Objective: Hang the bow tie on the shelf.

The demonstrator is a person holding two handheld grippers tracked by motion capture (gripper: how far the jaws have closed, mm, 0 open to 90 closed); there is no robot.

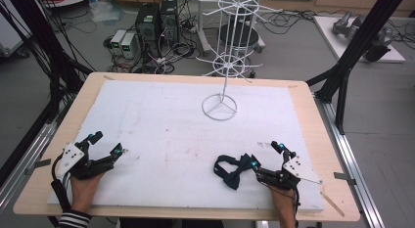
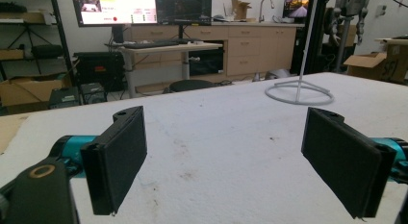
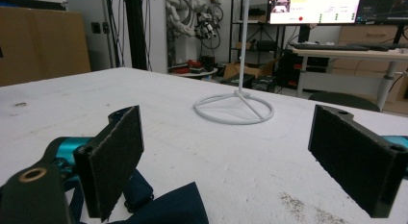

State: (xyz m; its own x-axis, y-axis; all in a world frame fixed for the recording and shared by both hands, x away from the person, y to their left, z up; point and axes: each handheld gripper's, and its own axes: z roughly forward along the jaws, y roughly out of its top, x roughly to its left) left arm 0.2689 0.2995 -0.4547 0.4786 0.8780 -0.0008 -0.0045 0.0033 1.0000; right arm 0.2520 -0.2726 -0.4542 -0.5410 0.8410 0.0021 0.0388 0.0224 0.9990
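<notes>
A dark navy bow tie (image 1: 234, 169) with its strap lies on the white mat near the front right; its cloth (image 3: 168, 207) shows low in the right gripper view. My right gripper (image 1: 266, 155) rests open on the mat, its left jaw touching or just beside the bow tie, nothing between the jaws. My left gripper (image 1: 106, 144) sits open at the front left, jaws wide apart over bare mat (image 2: 226, 152). A white wire display rack (image 1: 229, 47) stands at the back centre on a ring base (image 1: 219, 106), seen as a ring base (image 3: 234, 107) and ring base (image 2: 299, 93) ahead of each gripper.
The white mat (image 1: 186, 135) covers a wooden table (image 1: 313, 120). Black frame posts (image 1: 357, 47) stand at the right and left edges. Computers and cables (image 1: 151, 27) lie on the floor behind the table. A flat wooden stick (image 1: 334, 202) lies at the front right corner.
</notes>
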